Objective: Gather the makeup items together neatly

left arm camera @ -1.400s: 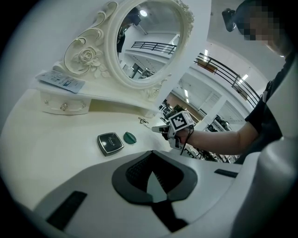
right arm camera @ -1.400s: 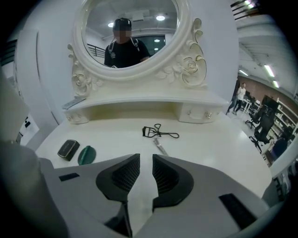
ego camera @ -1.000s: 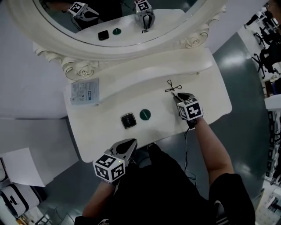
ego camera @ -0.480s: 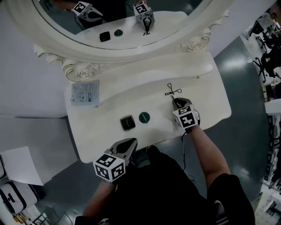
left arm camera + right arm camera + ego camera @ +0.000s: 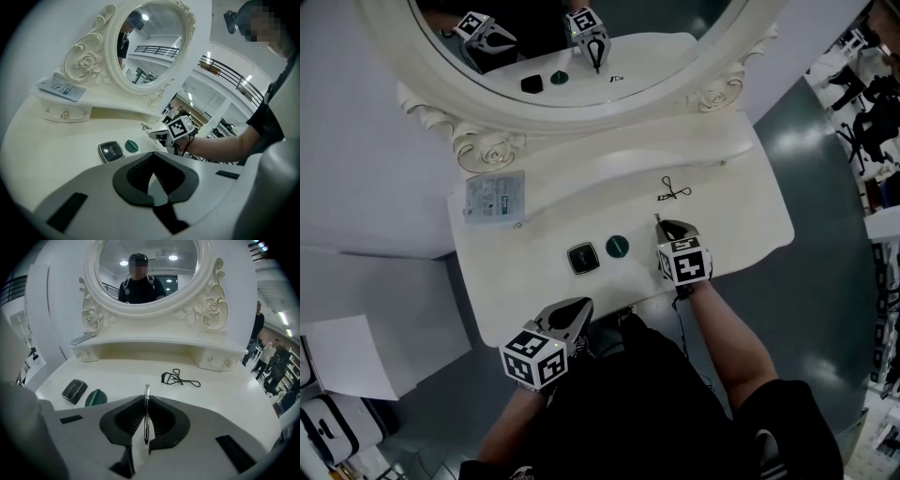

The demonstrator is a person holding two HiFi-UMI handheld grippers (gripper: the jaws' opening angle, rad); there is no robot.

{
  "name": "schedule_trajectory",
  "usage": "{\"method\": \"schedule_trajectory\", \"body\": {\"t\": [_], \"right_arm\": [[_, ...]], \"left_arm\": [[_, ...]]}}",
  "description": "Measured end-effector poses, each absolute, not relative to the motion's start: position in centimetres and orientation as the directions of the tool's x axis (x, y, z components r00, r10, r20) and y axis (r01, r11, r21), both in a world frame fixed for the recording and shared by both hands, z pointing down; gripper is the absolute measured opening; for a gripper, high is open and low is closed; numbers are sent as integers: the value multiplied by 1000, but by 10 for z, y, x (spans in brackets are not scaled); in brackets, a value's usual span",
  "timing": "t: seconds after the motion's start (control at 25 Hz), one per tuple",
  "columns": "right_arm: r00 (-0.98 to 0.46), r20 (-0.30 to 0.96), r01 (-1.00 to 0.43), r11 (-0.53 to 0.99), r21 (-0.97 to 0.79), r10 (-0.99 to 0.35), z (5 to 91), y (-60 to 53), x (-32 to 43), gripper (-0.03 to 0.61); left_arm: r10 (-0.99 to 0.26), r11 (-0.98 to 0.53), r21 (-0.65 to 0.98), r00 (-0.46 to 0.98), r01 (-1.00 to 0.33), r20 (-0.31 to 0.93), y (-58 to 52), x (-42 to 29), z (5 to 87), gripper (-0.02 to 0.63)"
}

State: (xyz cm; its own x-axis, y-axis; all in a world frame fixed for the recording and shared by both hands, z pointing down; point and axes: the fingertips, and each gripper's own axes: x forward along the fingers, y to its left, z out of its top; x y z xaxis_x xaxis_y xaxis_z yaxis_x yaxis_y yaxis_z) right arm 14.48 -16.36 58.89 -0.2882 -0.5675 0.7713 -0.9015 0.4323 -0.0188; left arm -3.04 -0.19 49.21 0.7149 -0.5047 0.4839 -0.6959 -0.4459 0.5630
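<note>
My right gripper (image 5: 660,225) is shut on thin silver tweezers (image 5: 146,404) that stick out past its tips; its jaws have just been closing on them. It hovers over the white vanity top (image 5: 741,220), below a black eyelash curler (image 5: 673,192) and right of a green round lid (image 5: 617,247) and a black square compact (image 5: 582,258). From the right gripper view, the eyelash curler (image 5: 177,378) lies ahead, with the lid (image 5: 96,398) and the compact (image 5: 74,390) at left. My left gripper (image 5: 584,302) stays shut and empty at the near edge.
An oval mirror (image 5: 581,94) in an ornate white frame stands at the back over a raised shelf. A pale blue packet (image 5: 495,195) lies on the shelf's left end. The table's curved front edge runs close to both grippers.
My right gripper has moved left and toward the near edge, away from the eyelash curler, carrying the tweezers. The left gripper has hardly moved.
</note>
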Motion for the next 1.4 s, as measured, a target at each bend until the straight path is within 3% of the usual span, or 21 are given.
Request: {"method": "schedule_trajectory", "body": {"t": [0.72, 1.4], "right_arm": [[-278, 801, -907, 419, -38, -530, 609, -139, 107, 49], [-302, 800, -889, 456, -40, -519, 615, -140, 105, 51]], "left_arm": [[-510, -430, 561, 703, -707, 496, 28, -65, 491, 8], [-503, -445, 556, 709, -702, 494, 25, -51, 490, 8]]}}
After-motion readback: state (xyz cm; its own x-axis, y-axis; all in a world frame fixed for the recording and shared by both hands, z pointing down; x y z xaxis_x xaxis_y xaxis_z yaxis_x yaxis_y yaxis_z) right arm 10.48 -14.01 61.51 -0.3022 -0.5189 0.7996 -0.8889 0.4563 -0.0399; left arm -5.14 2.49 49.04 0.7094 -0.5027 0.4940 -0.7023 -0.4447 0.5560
